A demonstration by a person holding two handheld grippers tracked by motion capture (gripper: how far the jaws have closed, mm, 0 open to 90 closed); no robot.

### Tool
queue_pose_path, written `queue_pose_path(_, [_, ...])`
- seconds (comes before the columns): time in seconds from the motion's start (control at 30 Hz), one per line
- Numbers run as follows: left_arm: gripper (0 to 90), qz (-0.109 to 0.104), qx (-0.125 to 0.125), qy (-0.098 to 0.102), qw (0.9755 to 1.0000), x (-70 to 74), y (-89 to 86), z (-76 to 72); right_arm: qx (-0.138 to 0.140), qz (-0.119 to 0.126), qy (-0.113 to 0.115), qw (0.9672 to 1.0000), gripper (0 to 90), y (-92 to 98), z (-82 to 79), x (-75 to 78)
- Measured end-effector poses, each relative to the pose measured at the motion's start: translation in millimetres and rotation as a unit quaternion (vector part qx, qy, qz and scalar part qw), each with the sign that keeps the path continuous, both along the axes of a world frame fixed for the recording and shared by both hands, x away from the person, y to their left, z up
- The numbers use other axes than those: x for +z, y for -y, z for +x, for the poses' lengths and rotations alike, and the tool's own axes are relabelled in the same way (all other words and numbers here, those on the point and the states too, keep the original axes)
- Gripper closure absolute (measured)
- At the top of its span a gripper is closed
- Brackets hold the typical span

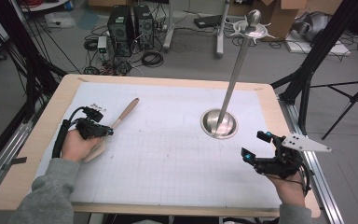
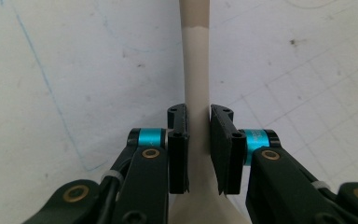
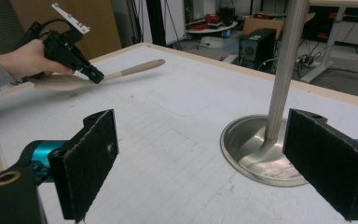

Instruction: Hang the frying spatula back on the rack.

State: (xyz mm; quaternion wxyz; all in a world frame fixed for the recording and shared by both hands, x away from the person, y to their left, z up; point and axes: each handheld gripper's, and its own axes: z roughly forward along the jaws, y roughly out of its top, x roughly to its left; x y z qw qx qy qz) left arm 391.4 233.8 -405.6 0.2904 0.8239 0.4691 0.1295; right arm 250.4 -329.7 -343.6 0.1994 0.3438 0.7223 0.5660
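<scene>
A beige silicone spatula (image 1: pixel 127 112) with a light wooden handle points toward the far left of the white grid mat (image 1: pixel 168 154). My left gripper (image 1: pixel 108 132) is shut on its narrow neck, and the blade lies under the hand. The left gripper view has both pads (image 2: pixel 178 154) pressed against the neck of the spatula (image 2: pixel 196 70). In the right gripper view the left gripper (image 3: pixel 95 74) holds the spatula (image 3: pixel 140 67) low over the mat. My right gripper (image 1: pixel 253 145) stands open near the right edge, with nothing between its wide-apart pads (image 3: pixel 91 158).
A metal stand rises from a round steel base (image 1: pixel 219 123), its tall pole (image 1: pixel 235 74) ending in a hooked top (image 1: pixel 253 28). The base (image 3: pixel 256 149) sits just ahead of my right gripper. The wooden table rim (image 1: pixel 168 80) frames the mat. Computers and cables lie on the floor beyond.
</scene>
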Motion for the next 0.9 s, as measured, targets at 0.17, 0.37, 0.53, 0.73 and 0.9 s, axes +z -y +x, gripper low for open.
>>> queue_pose_path(0.17, [77.1, -0.016, -0.034, 0.017, 0.9991, 3.6, 2.8, -3.0, 0.000, -0.002, 0.000, 1.0000, 9.1, 0.1, 0.0, -0.3])
queue_pose_path(0.37, [77.1, -0.022, -0.066, 0.031, 0.9971, 7.4, 5.0, -5.5, 0.000, -0.002, -0.001, 1.0000, 9.1, -0.1, 0.5, -0.8])
queue_pose_path(0.53, [77.1, -0.030, -0.085, 0.040, 0.9951, 9.8, 5.3, -7.1, 0.000, -0.002, -0.003, 1.0000, 9.1, -0.1, 0.5, -1.3])
queue_pose_path(0.73, [77.2, -0.045, -0.092, 0.046, 0.9937, 14.3, 3.9, -8.0, 0.000, -0.001, -0.003, 1.0000, 9.1, 0.1, 0.4, -1.4])
queue_pose_path(0.9, [77.1, -0.050, -0.097, 0.054, 0.9925, 21.0, 5.2, -8.9, 0.001, -0.001, -0.004, 1.0000, 9.1, 0.1, 1.3, -2.1])
